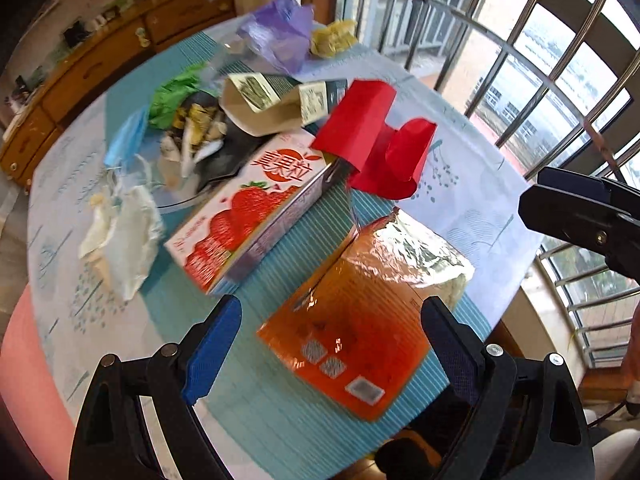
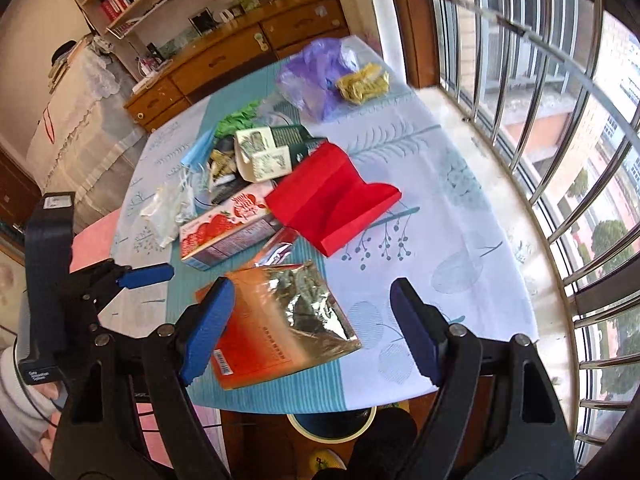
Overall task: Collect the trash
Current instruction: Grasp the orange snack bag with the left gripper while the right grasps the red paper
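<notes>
Trash covers the round counter (image 2: pixel 460 216) with its leaf-printed cloth, and the nearest piece is a flat orange-and-silver foil pouch (image 2: pixel 280 320) lying at the near edge on the teal striped runner (image 1: pixel 280 420). Its long axis runs away from both claws, orange end nearest in the left view. Beyond it lie a strawberry-printed carton (image 1: pixel 244 220) and a folded red paper sheet (image 1: pixel 372 140). Both claws hover above the pouch, jaws apart, nothing between them: the left claw (image 1: pixel 332 356) and the right claw (image 2: pixel 308 332). Which is nearer is hard to judge through the fisheye; the right seems marginally more centred.
</notes>
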Demonstrator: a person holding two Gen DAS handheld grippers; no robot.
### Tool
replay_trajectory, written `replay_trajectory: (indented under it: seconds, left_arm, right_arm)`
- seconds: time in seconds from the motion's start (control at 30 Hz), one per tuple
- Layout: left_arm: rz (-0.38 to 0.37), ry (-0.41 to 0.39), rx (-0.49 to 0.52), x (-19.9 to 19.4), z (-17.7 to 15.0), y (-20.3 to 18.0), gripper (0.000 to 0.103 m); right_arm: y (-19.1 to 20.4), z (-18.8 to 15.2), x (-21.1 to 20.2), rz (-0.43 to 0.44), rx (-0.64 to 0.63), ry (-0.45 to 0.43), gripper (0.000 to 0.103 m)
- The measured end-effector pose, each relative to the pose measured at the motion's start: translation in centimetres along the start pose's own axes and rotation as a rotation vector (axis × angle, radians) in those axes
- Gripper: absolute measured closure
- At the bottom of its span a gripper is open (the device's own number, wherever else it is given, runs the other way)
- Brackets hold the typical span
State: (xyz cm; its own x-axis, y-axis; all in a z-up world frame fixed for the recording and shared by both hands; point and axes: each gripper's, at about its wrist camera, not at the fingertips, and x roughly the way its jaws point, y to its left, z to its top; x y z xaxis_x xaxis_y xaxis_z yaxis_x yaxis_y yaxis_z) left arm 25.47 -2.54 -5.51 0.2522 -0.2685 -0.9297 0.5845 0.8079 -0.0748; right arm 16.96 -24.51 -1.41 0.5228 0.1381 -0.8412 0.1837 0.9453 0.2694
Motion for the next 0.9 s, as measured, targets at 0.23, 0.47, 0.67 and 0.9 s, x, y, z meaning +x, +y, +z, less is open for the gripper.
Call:
replay_trajectory:
  seconds: [0.23, 0.47, 0.67, 0.9]
  left_arm:
    - [-0.078, 0.107, 0.046, 5.2, 2.1, -0.3, 0.01]
    - [-0.073, 0.151, 0.101, 7.3, 2.0, -2.0, 0.028]
    - [-0.113, 0.161, 0.256, 7.5, 0.4, -5.0, 0.061]
    - [-0.052, 0.116, 0.237, 7.0, -1.6, -7.4, 0.091]
  right_arm:
    - [-1.3, -0.2, 4.2, 0.012, 0.017, 0.074, 0.025]
    - [-1.6, -0.7, 5.8, 0.011, 0.03, 0.093, 0.025]
    - [-1.5, -0.5, 6.0, 0.008, 0.032, 0.09, 0.025]
    - [-1.9, 1.2, 7.2, 0.016, 0.093, 0.087, 0.025]
